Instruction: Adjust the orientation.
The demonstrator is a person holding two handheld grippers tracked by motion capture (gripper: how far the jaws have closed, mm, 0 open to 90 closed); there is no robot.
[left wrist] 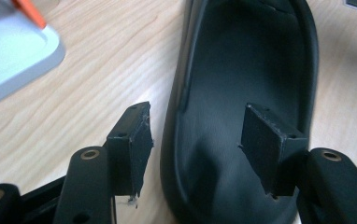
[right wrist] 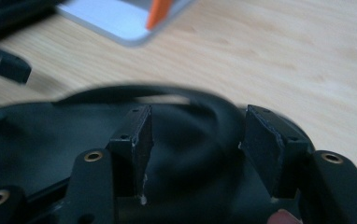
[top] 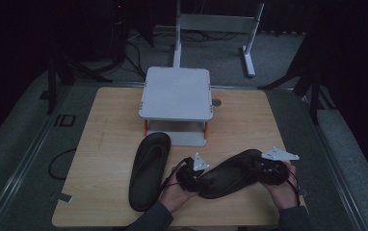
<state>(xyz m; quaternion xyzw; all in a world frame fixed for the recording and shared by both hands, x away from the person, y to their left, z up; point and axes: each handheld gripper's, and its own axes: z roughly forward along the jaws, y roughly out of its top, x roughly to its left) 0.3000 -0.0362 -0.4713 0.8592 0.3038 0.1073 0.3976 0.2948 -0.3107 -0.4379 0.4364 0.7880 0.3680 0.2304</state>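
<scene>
From the high view we look forward and down on the whole light wooden desk (top: 110, 144). Both gripper views sit low and close — ours share the black rubber slipper (left wrist: 246, 93) and the grey metal two-tier stand (right wrist: 116, 18) with the high view.

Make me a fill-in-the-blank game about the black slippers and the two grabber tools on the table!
1. The two slippers are coloured ____.
2. The left gripper has one jaw outside and one jaw ____ the right slipper.
3. The left slipper lies flat on the ____ table.
4. Behind the slippers stands a small grey ____ with orange legs.

Missing words: black; inside; wooden; stand
</scene>
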